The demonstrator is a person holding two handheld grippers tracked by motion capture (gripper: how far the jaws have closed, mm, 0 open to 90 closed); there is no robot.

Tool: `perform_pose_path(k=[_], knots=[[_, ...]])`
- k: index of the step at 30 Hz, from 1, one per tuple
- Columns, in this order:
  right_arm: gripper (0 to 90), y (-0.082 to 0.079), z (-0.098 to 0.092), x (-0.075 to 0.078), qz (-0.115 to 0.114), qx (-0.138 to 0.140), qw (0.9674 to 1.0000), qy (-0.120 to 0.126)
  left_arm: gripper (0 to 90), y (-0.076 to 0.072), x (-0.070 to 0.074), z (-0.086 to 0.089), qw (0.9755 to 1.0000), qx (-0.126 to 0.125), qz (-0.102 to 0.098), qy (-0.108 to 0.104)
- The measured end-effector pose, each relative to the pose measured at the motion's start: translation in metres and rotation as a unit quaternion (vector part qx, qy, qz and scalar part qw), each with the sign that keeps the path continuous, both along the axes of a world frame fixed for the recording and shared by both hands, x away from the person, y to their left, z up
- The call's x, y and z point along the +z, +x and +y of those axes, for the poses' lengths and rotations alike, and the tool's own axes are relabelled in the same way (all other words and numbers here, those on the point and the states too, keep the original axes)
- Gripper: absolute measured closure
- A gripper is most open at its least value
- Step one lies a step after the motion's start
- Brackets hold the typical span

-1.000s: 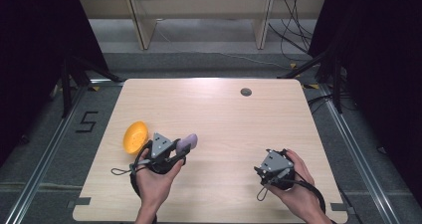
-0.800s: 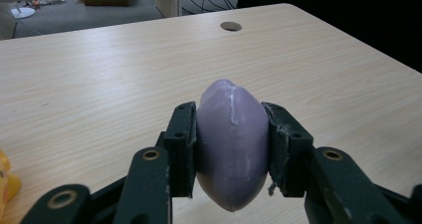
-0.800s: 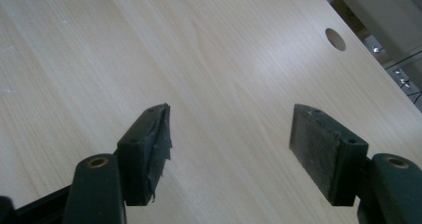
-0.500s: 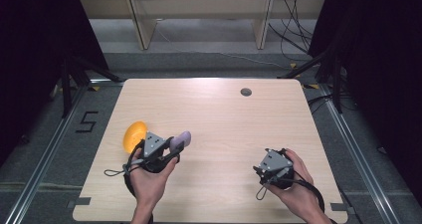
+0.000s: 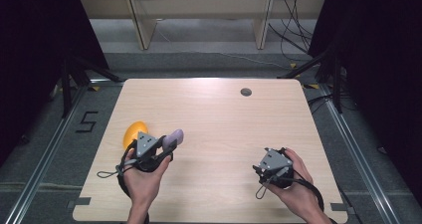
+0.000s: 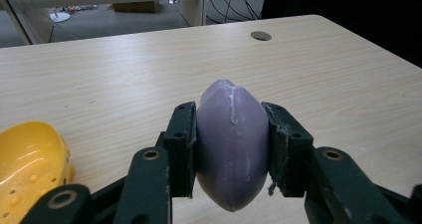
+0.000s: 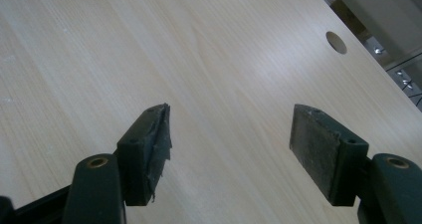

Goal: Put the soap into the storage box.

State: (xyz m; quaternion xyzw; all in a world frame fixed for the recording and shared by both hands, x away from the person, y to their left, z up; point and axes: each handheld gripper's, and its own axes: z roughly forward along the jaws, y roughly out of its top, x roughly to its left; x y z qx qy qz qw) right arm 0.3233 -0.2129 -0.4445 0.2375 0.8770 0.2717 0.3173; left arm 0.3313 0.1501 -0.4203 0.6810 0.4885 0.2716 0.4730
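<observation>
Yellow perforated dish (image 6: 30, 167) empty at lower left, left gripper (image 6: 231, 149) fingers clamped on purple soap bar (image 6: 232, 144), right gripper (image 7: 229, 154) fingers apart, empty, wooden desk (image 5: 224, 114), grey floor.

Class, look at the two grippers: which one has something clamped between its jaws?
The left gripper: it clamps the purple soap bar. The right gripper stands open over the table.

Soap (image 6: 232, 144) right of dish (image 6: 27, 164)
</observation>
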Motion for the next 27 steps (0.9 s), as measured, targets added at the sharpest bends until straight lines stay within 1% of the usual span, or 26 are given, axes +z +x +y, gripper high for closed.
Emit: perform_pose_path(k=[4, 7, 8, 11, 12, 13, 17, 27], knots=[[33.2, 0.0, 0.0, 0.0, 0.0, 0.002, 1.0, 0.0, 59.3, 0.0, 0.001, 0.003, 1.0, 0.008, -0.001, -0.004], [33.2, 0.0, 0.001, 0.0, 0.0, 0.001, 1.0, 0.0, 59.2, 0.001, 0.001, 0.006, 0.9999, 0.01, -0.003, -0.002], [33.2, 0.0, 0.001, 0.0, 0.0, -0.001, 1.0, 0.001, 59.3, 0.0, 0.002, 0.006, 0.9999, 0.014, -0.002, 0.0], [33.2, 0.0, 0.001, 0.0, -0.001, -0.002, 1.0, 0.004, 59.2, 0.002, 0.003, 0.008, 0.9998, 0.021, -0.007, -0.004], [33.2, 0.001, 0.001, 0.0, 0.0, 0.001, 1.0, 0.002, 59.2, 0.002, 0.003, 0.009, 0.9997, 0.021, -0.008, -0.003], [33.2, 0.001, 0.001, 0.0, 0.0, 0.001, 1.0, 0.001, 59.2, 0.002, 0.004, 0.01, 0.9996, 0.027, -0.006, -0.003], [33.2, 0.001, 0.002, 0.0, -0.001, 0.0, 1.0, 0.004, 59.2, 0.003, 0.007, 0.014, 0.9993, 0.037, -0.011, 0.0], [33.2, 0.001, 0.003, 0.0, 0.001, -0.001, 1.0, 0.007, 59.3, 0.009, 0.01, 0.024, 0.9973, 0.07, -0.02, -0.003]])
